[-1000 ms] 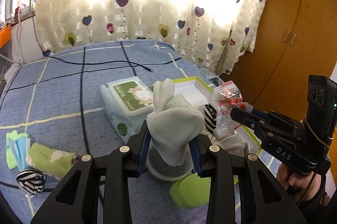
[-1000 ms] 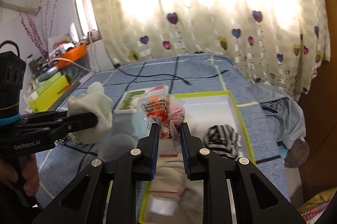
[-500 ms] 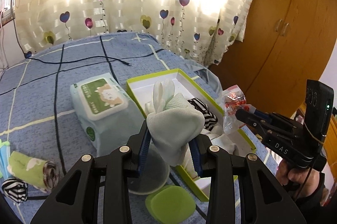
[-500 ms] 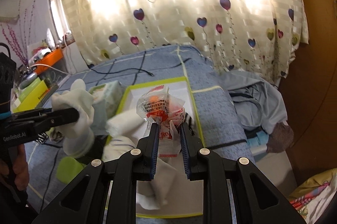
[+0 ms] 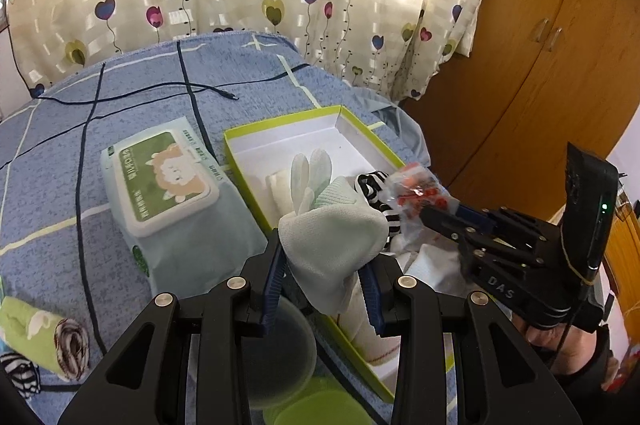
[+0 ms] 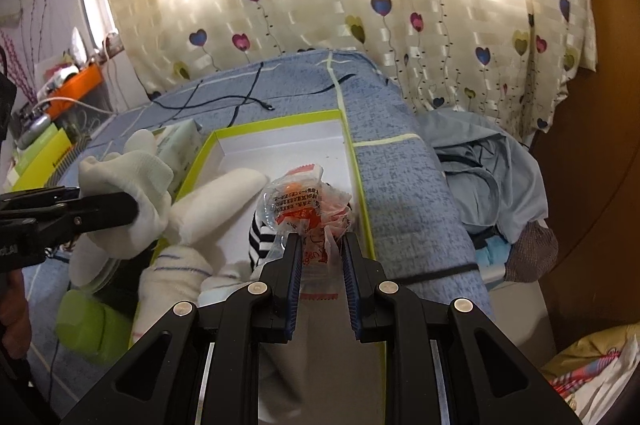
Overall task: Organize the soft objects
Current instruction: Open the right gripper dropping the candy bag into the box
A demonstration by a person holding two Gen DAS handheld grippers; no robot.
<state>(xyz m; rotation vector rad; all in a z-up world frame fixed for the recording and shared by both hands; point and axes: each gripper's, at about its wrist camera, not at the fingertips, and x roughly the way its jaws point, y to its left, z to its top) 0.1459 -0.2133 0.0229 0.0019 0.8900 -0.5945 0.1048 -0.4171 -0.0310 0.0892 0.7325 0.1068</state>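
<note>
My left gripper (image 5: 325, 261) is shut on a pale green and white sock (image 5: 332, 237), held above the near left edge of the green-rimmed white box (image 5: 280, 131). My right gripper (image 6: 320, 249) is shut on a clear plastic packet with orange print (image 6: 308, 205), held over the box (image 6: 280, 123). Inside the box lie white socks (image 6: 216, 201) and a black-and-white striped sock (image 5: 374, 187). The right gripper also shows in the left wrist view (image 5: 436, 215), and the left one in the right wrist view (image 6: 132, 211).
A wet-wipes pack (image 5: 168, 193) lies left of the box on the blue bedspread (image 5: 120, 105). A green rolled cloth (image 5: 36, 333), a striped sock (image 5: 16, 373), a grey bowl (image 5: 280, 353) and a green lid (image 5: 320, 405) lie near. A black cable (image 5: 160, 93), blue clothing (image 6: 488, 165) and a wooden wardrobe (image 5: 540, 45) are around.
Both grippers have moved right and forward over the box with their loads. The box now lies under them; the green rolled cloth and striped sock have slid to the left edge.
</note>
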